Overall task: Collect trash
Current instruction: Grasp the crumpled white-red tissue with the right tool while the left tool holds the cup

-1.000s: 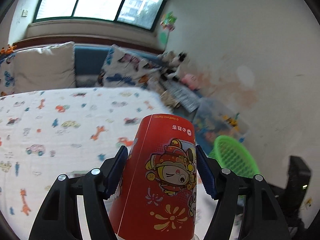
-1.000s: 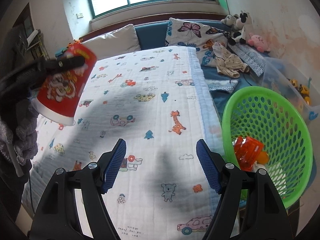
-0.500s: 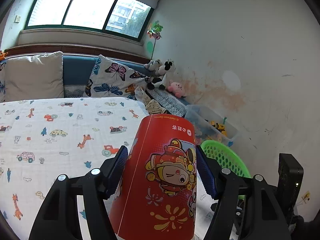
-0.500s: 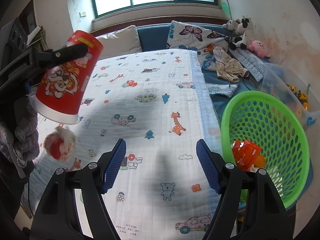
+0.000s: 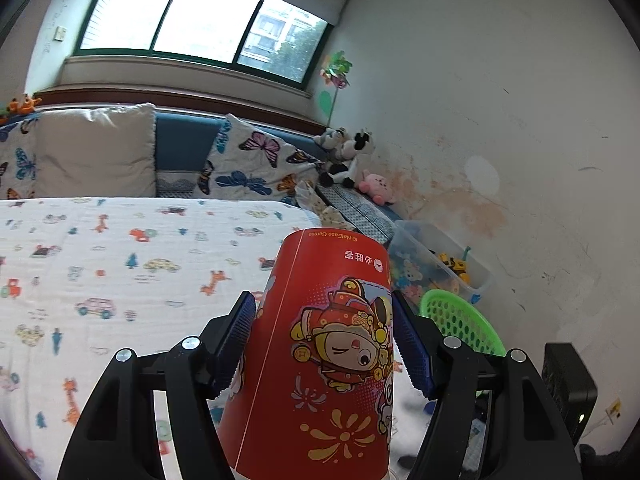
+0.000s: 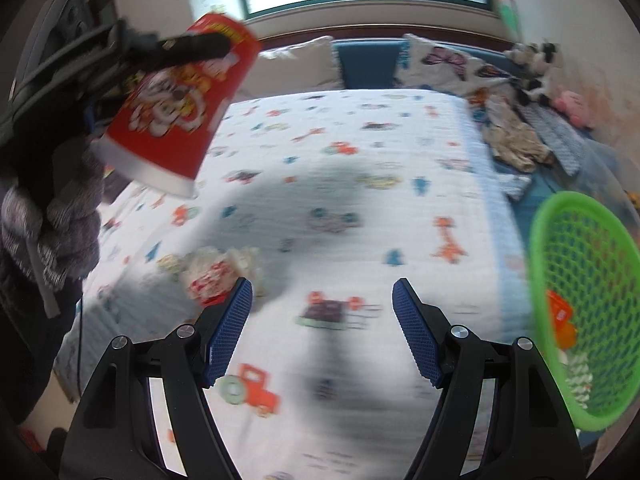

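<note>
**Ana:** Cup first: the tall red paper cup with the cartoon print (image 5: 320, 352) sits upside down between the fingers of the left gripper (image 5: 322, 344), blue pads pressed on both its sides, carried in the air above the bed with the white animal-print blanket (image 5: 120, 264). I judge that this is the carrying step, cup picked up and not yet binned.

**Ben:** And the round green plastic mesh basket (image 6: 588, 304) is the bin?

**Ana:** It looks so; something orange and some pale scraps already lie inside. It stands off the bed's edge, on the side toward the marked wall. The next move calls for taking the cup over that rim and only then releasing the fingers, or it drops on the blanket.

**Ben:** What about the right gripper (image 6: 322, 328)?

**Ana:** Its fingers stand apart with nothing between them. Just beside the left-hand pad lies a crumpled white and red wrapper (image 6: 212, 276) on the blanket. To my mind that is its next target: lower, straddle it, close.

**Ben:** Do both cameras show all that?

**Ana:** No. The left wrist view shows the grip on the cup closely and only a slice of the basket (image 5: 460, 320); the wrapper is not visible there. The right wrist view, though blurred, shows the wrapper, the basket's contents and the cup (image 6: 176, 108) from outside, tilted, white rim down.
</note>
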Demonstrator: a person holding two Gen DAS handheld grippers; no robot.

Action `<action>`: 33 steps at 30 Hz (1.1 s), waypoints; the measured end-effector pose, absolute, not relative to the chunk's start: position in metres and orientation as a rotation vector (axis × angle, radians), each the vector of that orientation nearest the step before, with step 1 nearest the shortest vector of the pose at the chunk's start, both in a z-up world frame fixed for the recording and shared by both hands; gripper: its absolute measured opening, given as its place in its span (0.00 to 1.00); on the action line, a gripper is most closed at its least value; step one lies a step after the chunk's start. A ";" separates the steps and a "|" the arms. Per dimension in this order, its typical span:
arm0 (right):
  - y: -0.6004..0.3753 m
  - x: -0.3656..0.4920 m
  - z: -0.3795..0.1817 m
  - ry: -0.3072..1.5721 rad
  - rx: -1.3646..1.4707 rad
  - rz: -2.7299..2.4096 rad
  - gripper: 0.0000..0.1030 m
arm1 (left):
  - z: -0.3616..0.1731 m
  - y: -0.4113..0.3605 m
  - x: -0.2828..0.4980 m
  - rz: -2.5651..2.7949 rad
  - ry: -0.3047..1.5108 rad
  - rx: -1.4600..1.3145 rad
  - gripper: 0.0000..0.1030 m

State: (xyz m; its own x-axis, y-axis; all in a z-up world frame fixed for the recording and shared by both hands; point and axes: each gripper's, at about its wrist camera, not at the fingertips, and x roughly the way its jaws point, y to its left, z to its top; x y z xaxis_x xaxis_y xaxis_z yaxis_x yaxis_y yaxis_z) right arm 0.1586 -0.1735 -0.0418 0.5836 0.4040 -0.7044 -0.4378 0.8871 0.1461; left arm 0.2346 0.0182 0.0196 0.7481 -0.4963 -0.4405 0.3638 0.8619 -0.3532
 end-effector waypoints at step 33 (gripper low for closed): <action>-0.122 0.159 -0.060 0.857 -0.082 0.551 0.59 | 0.001 0.048 0.209 -0.385 0.620 -0.248 0.64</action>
